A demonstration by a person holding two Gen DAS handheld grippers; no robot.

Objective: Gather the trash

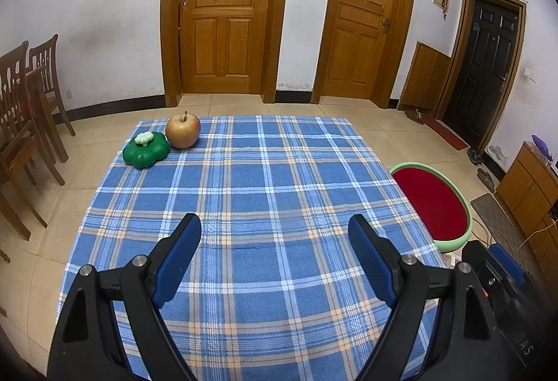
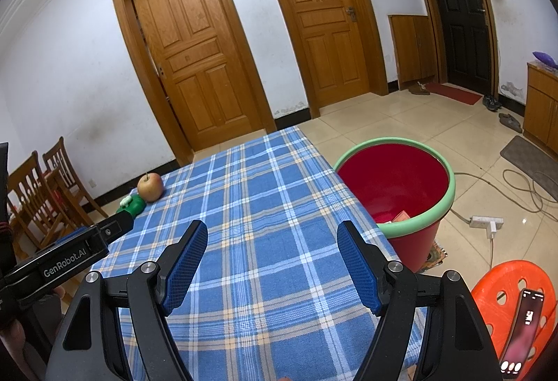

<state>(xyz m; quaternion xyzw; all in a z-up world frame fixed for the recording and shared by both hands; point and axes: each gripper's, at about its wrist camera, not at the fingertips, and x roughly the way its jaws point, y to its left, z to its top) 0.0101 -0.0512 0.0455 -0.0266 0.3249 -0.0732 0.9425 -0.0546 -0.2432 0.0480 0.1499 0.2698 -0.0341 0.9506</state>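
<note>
While both tools are held over the near part of the surface (image 1: 279, 192), which is covered by a blue plaid cloth, nothing is gripped by either. The left gripper (image 1: 274, 224) is seen with its blue-padded fingers (image 1: 178, 262) spread wide, only cloth showing between them. The right gripper (image 2: 272, 231) is likewise spread apart, with nothing between its pads (image 2: 359, 273).

Two items are noted at the far left corner of the surface: an apple (image 1: 183, 130) standing upright with its stem up, and a green pumpkin-shaped toy (image 1: 146, 150) with a pale green stem, just beside the apple and touching or nearly touching it. In the right wrist view the same apple (image 2: 150, 187) is seen, and the toy (image 2: 134, 205) is partly hidden behind the body of the left tool. Both items lie well apart from either gripper.

A red bucket (image 2: 436, 206) with a light green rim is seen on the floor, just beside the right edge of the surface. Some small pieces, one of them reddish, are visible at its bottom; what they are cannot be told.

An orange plastic stool (image 2: 495, 290) with a lit phone (image 2: 523, 328) on it is seen at the lower right. Wooden chairs (image 1: 24, 109) stand by the left wall.
</note>
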